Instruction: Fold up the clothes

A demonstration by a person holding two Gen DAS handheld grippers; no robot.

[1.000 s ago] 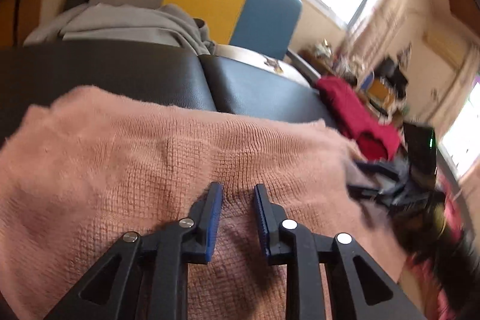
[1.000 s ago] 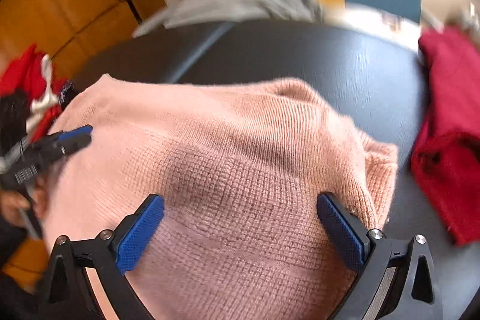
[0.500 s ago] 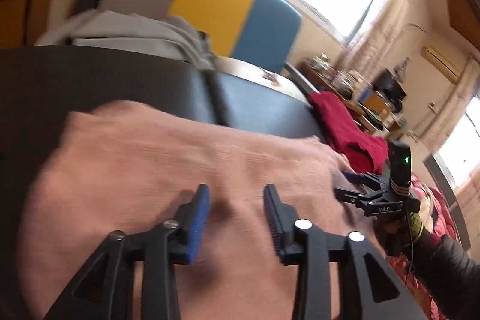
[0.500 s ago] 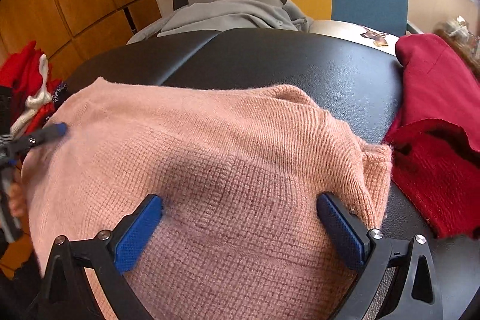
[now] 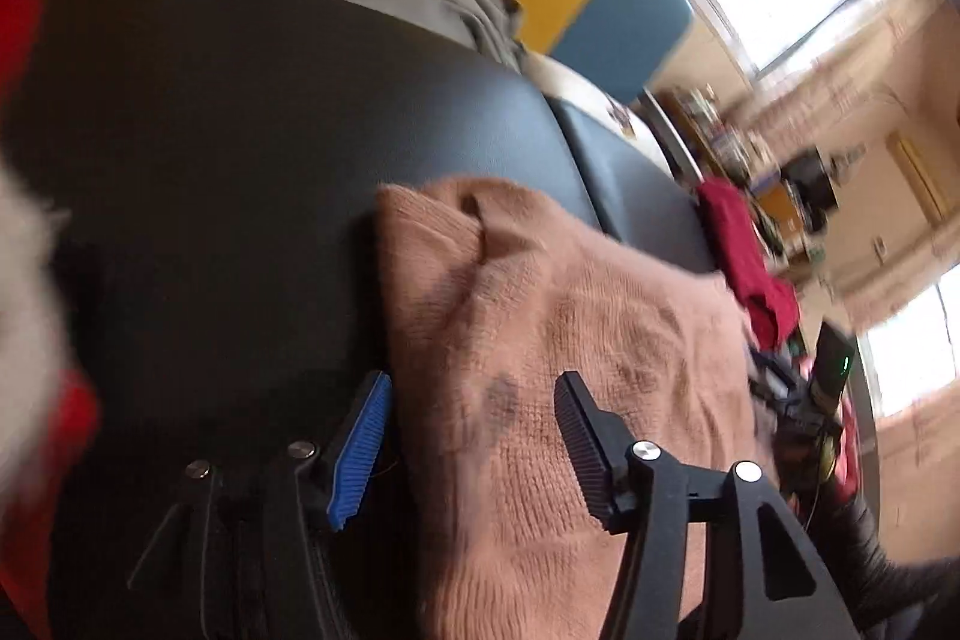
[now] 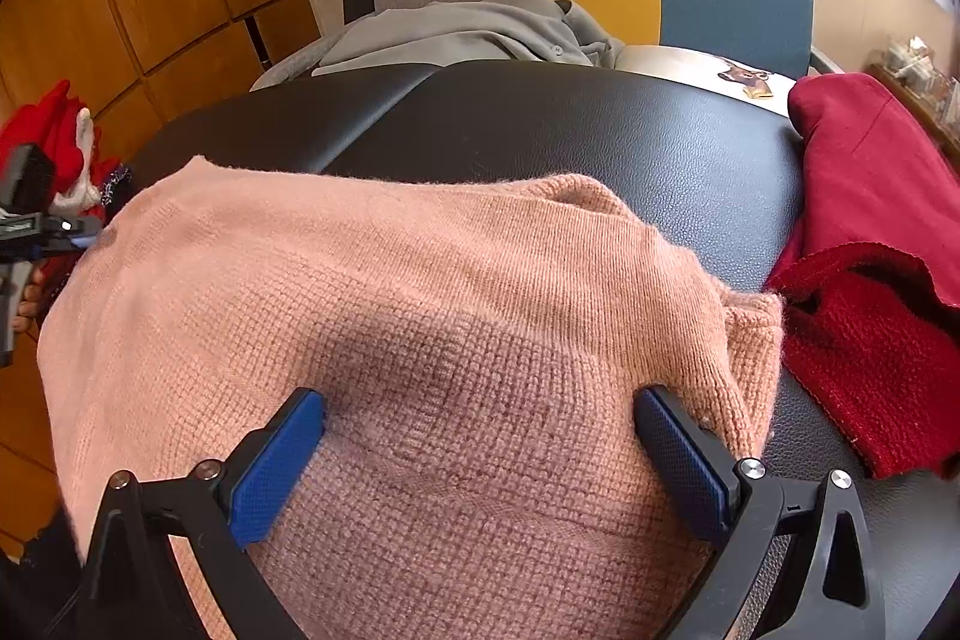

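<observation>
Pink knit sweater [image 6: 420, 316] lies on the black padded bench [image 6: 600, 142], bunched into a compact block with doubled layers at its right edge; whether this is a half-made fold or a finished one, the views do not settle; red garment [image 6: 870, 244] lies just beside it on the right, grey garment [image 6: 468, 34] on the far edge of the bench.

Right gripper [image 6: 480, 454]: fingers spread wide, straddling the near part of the sweater, both blue pads against the knit, nothing pinched.
Left gripper [image 5: 474, 436]: spread too; left pad at the sweater's left edge over bare bench, right finger over the knit; not clamped on anything; left wrist view blurred, detail poor.

Handling, judged from the look of it: soft, loosely knitted, fairly thick; light; no stiffness, so it will sag and drape from any single hold; fuzzy surface should grip well on ribbed pads, little risk of slip; loops may snag or stretch if dragged by one layer.

Where to hold: at an edge or corner, taking all layers together; two holds spread apart along one edge keep it from collapsing; the thick doubled roll at the right edge [image 6: 750, 340] looks bulky for a shallow bite; a pinch in the flat middle would only raise a tent.
</observation>
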